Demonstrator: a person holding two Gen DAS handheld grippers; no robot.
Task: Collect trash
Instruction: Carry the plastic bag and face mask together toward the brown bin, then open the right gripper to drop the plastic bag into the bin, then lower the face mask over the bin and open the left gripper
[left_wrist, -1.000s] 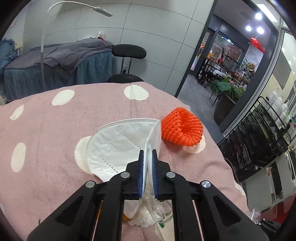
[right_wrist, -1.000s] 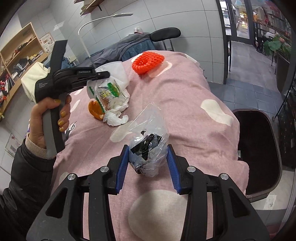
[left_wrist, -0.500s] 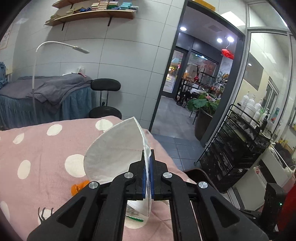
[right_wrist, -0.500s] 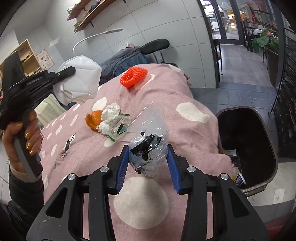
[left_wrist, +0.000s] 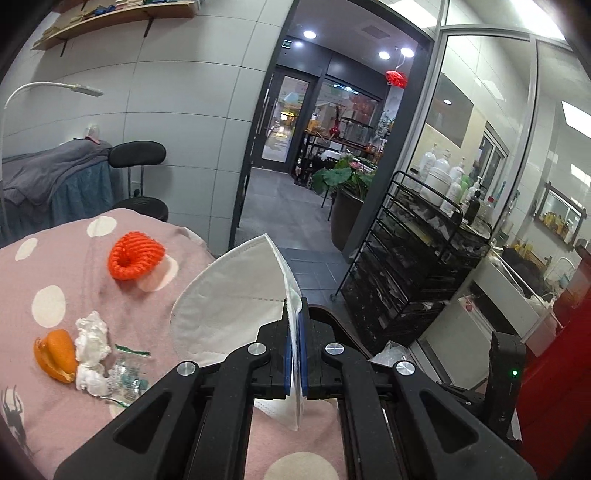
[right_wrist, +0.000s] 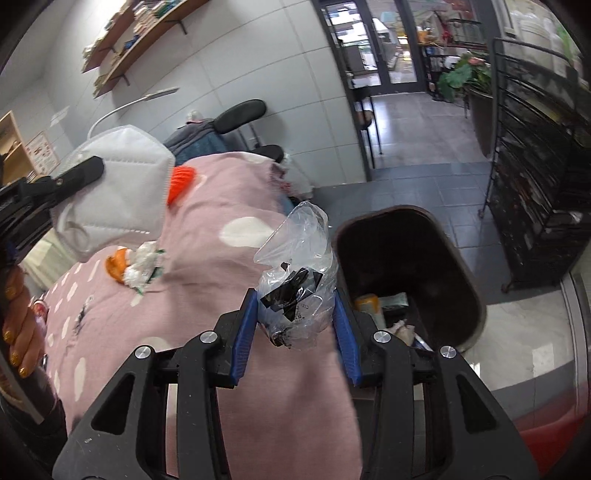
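Plainly, the left claw (left_wrist: 294, 347) is pinched tight on one white face mask (left_wrist: 236, 299), its blue pads flat against the folded edge; the mask stands on edge above the pink spotted blanket (left_wrist: 74, 280), and its lower tip hangs down between the claw arms. From the right wrist view the same mask hides most of the orange foam net (right_wrist: 181, 182) behind it — only one corner shows there, though the left wrist view shows the whole net lying on the blanket. The right claw (right_wrist: 295, 321) is part-way open, its two blue pads pressed on either side of one crumpled clear plastic bag (right_wrist: 299, 273) with a black strip inside; what the strip is cannot be made out. That bag is held up at the blanket's edge, just beside the dark trash bin (right_wrist: 454, 266) on the floor. Inside the bin a few pieces of rubbish show, partly cut off by the claw arm and too small to name. Left on the blanket is one small heap: one orange peel (left_wrist: 55, 354), crumpled white tissue (left_wrist: 90, 339) and a clear wrapper with green print (left_wrist: 127, 373), touching one another. A hand (right_wrist: 18, 332) with painted nails shows at the left edge, mostly cut off. Two claws, one mask, one bag, one net, one bin.
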